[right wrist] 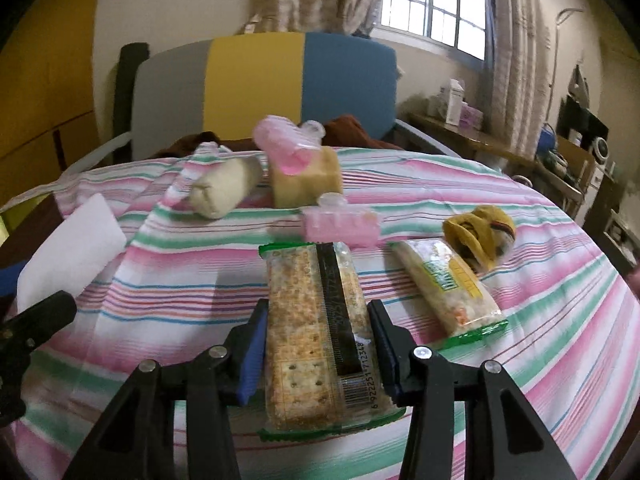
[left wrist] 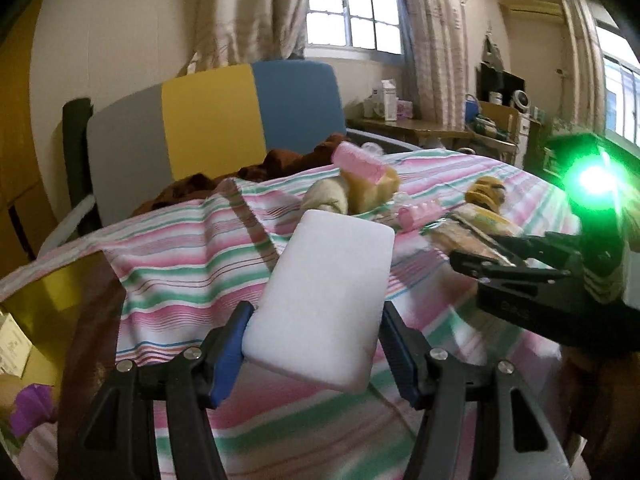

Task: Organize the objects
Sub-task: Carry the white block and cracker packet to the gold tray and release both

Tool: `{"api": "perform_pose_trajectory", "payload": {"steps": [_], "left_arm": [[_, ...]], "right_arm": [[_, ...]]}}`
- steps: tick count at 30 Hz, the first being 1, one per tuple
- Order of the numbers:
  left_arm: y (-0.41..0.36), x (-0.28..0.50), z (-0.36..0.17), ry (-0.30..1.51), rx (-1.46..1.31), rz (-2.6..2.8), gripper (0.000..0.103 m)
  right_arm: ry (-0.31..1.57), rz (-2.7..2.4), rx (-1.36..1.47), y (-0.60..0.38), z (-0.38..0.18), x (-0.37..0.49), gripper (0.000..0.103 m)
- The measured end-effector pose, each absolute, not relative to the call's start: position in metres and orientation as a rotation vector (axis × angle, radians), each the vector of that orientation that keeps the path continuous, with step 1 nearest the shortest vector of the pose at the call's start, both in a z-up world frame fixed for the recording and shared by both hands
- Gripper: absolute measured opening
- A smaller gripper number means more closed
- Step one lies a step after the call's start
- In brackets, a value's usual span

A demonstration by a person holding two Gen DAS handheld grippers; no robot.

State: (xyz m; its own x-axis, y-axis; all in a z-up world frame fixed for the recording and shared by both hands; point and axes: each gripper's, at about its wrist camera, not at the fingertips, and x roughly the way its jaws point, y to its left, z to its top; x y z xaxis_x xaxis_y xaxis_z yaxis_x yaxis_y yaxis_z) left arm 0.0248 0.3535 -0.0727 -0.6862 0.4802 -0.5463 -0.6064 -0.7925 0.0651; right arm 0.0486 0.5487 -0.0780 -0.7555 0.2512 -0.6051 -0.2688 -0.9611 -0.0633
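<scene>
White sponge block (left wrist: 324, 300) is pinched by left gripper (left wrist: 316, 356), cracker pack (right wrist: 316, 336) by right gripper (right wrist: 320, 348); both should be kept level, squeezed gently.

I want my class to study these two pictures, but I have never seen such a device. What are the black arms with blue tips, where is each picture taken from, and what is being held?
No robot here: a person holds a two-fingered gripper in each hand, with a camera on each looking forward along its jaws. The left gripper grips a white block. The right gripper has a cracker packet between its jaws. On the striped cloth lie a second snack packet, a pink clip, a cream cloth roll, a yellow sponge with a pink roller on top, and a yellow bundle.
</scene>
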Motion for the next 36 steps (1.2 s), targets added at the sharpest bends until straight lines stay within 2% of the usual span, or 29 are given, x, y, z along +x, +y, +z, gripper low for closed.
{"api": "perform_pose_trajectory", "payload": {"steps": [4,17,32,36], "left_arm": [[0.342,0.042,-0.069,0.325,-0.684,2.384,0.063],[0.261,0.074,-0.036,0.110,-0.707,2.380,0.064],[0.127,0.028,-0.020,-0.193,-0.885,2.563,0.064],[0.101,0.010,-0.021,-0.200,-0.922,2.613,0.064]], "right_arm": [[0.142,2.719,-0.946,0.550,-0.079,0.058,0.048],[0.343,2.807,-0.984,0.493,-0.070,0.102,0.048],[0.389,3.091,-1.142,0.353,-0.028,0.073,0.048],[0.371,3.142,-1.174,0.322,-0.018,0.058,0.048]]}}
